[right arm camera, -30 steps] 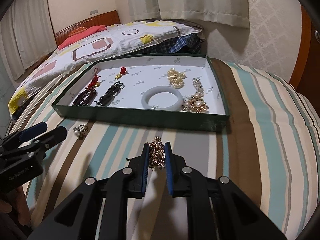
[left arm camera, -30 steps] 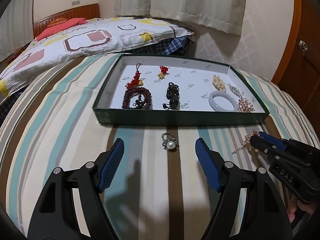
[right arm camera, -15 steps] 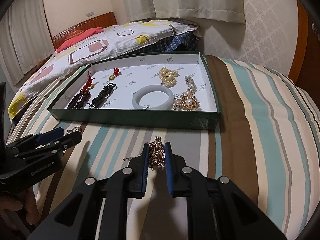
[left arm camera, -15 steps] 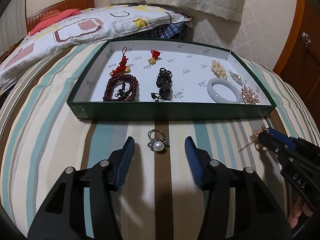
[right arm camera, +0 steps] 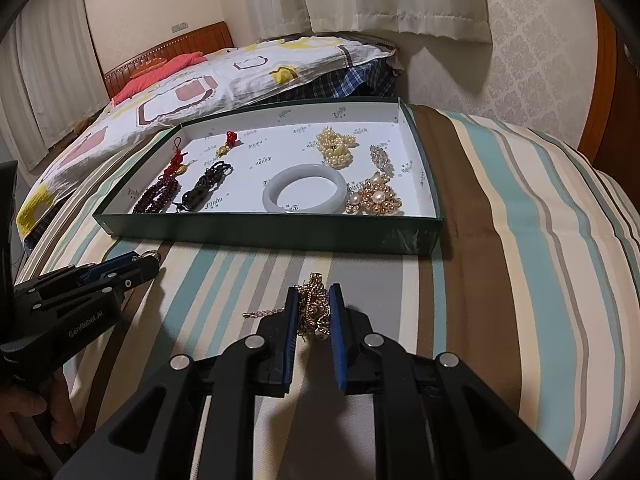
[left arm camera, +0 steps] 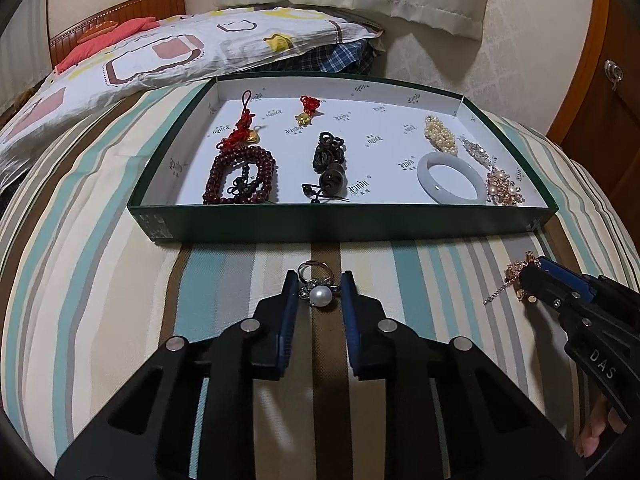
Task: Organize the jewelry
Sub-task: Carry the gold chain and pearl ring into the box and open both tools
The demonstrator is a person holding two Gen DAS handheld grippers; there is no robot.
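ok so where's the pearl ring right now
In the left wrist view the pearl ring lies on the striped bedspread, just in front of the green tray, between the left tongs closing around it.

Pearl ring with silver band, lying on striped bedspread just before green tray. Gold chain, bunched, one strand trailing left. Inside tray: dark red beads, black cord, pale bangle, pearl cluster.
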